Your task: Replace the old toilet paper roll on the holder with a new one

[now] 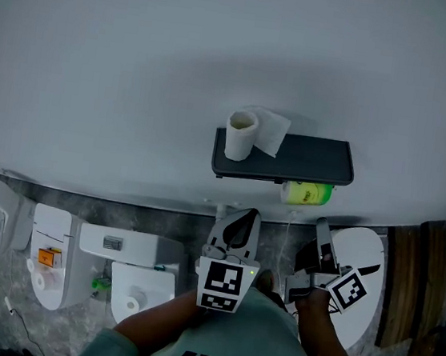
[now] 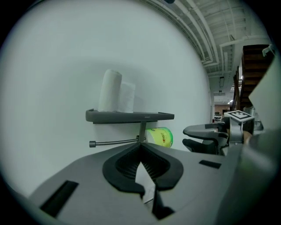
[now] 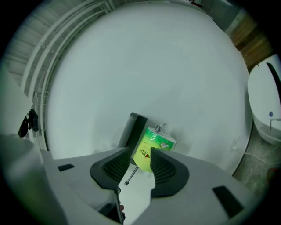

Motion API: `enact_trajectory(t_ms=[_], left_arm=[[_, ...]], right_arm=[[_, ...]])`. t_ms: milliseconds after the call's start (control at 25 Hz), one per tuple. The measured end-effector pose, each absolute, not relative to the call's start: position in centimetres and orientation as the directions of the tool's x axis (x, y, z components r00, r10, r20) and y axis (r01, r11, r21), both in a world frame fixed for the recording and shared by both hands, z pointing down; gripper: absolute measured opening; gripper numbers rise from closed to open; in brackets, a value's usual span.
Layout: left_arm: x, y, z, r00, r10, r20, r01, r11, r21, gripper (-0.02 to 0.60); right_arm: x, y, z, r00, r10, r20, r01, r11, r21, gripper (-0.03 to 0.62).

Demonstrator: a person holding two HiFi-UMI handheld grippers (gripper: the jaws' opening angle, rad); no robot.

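On rod [image 2: 114, 142]: green roll [image 1: 307, 193] hangs under shelf [image 1: 322, 157].
Shelf top: white roll [image 1: 240, 133], prob. old.
Your L claw [image 2: 140, 151]: closed, empty.
Your R claw [image 3: 138, 159]: half-wide, empty.
Progress: swap looks done.

Bathroom mock-up inside a large hall, white toilets [image 1: 136, 282] on stone floor [image 1: 185, 226], wall-mounted paper holder [image 1: 310, 161], exposed ceiling beams [image 2: 219, 26]

Right claw [image 3: 139, 154] (jaws apart) faces green-wrapped roll [image 3: 154, 143].

White roll [image 1: 241, 133] upright on holder shelf [image 1: 314, 160], green-wrapped roll [image 1: 307, 193] just beneath.
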State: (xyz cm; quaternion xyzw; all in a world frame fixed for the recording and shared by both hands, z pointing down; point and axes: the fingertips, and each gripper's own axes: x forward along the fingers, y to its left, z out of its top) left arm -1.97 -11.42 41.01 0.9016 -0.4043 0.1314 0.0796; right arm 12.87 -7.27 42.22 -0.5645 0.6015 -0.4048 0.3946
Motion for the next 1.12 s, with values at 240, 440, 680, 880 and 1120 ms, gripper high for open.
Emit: enact_trajectory(t_ms=[240,440,680,880,1120], left_arm=[[-2.2,-11.4,41.0,0.653,-0.700,0.288,-0.740,-0.670,0.051,0.008],[-2.8,-11.3,40.9,0.658,-0.701,0.275,-0.739,-0.670,0.063,0.008],[-3.9,-10.7,41.1,0.676,-0.694,0.249,-0.729,-0.679,0.088,0.008],[-4.9,-9.3,41.3,0.710,-0.667,0.226,-0.700,-0.703,0.124,0.008],[-5.6,-7.5,41.3,0.715,-0.664,0.216,-0.696,-0.704,0.139,0.008]], right_arm=[[12.5,-6.5,40.6,-0.050,-0.999,0.017,-0.538,0.013,-0.843,0.047],[11.2,-6.6,39.0,-0.074,-0.995,0.064,-0.738,0.011,-0.674,0.011],[9.2,-6.2,38.0,-0.051,-0.988,0.146,-0.943,0.000,-0.332,0.011],[8.2,-5.1,38.2,-0.016,-0.981,0.195,-0.976,-0.027,-0.216,0.009],[7.0,-2.8,38.0,-0.016,-0.979,0.202,-0.986,-0.018,-0.164,0.009]])
